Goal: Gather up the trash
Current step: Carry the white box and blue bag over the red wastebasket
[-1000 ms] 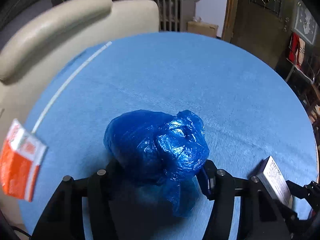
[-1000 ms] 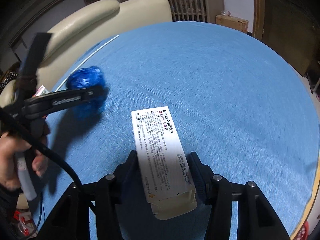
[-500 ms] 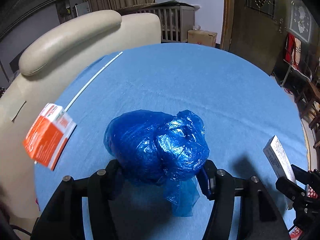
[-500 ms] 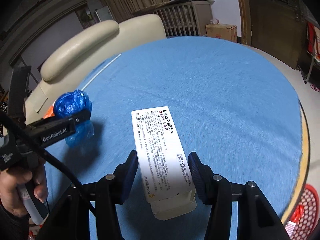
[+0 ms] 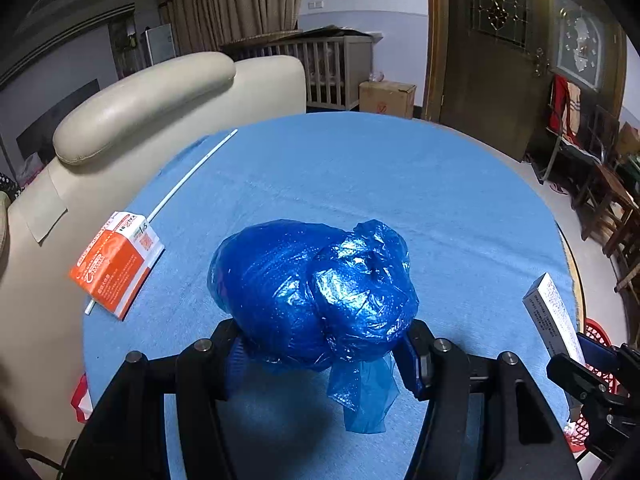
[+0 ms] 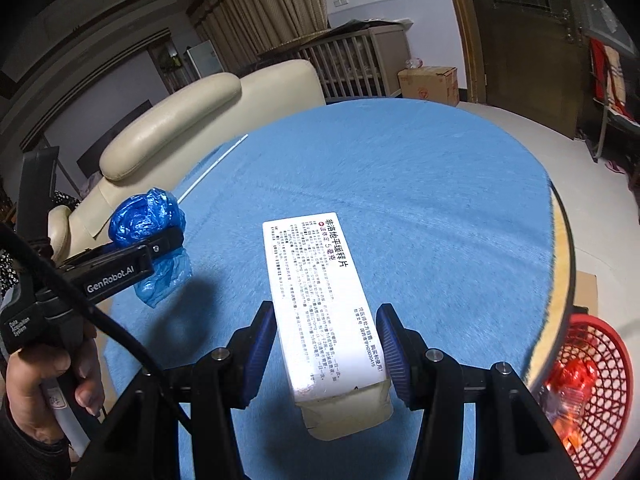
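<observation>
Left gripper [image 5: 320, 344]: jaws clenched on 1 crumpled blue plastic bag [image 5: 312, 292], held above the near part of the round blue tabletop [image 5: 400, 184]; loose tail of bag hanging below the jaws.
Right gripper [image 6: 326, 344]: jaws grasping 1 white printed carton [image 6: 320, 304], long side pointing far, raised over the near tabletop.
On tabletop, left edge: 1 orange-and-white box [image 5: 118, 264], lying across 1 thin white rod [image 5: 192, 172].
Off tabletop, near right: 1 red mesh basket [image 6: 592, 392], red and orange wrappers inside.
Far left: cream armchair [image 5: 152, 96], just beside the tabletop.
</observation>
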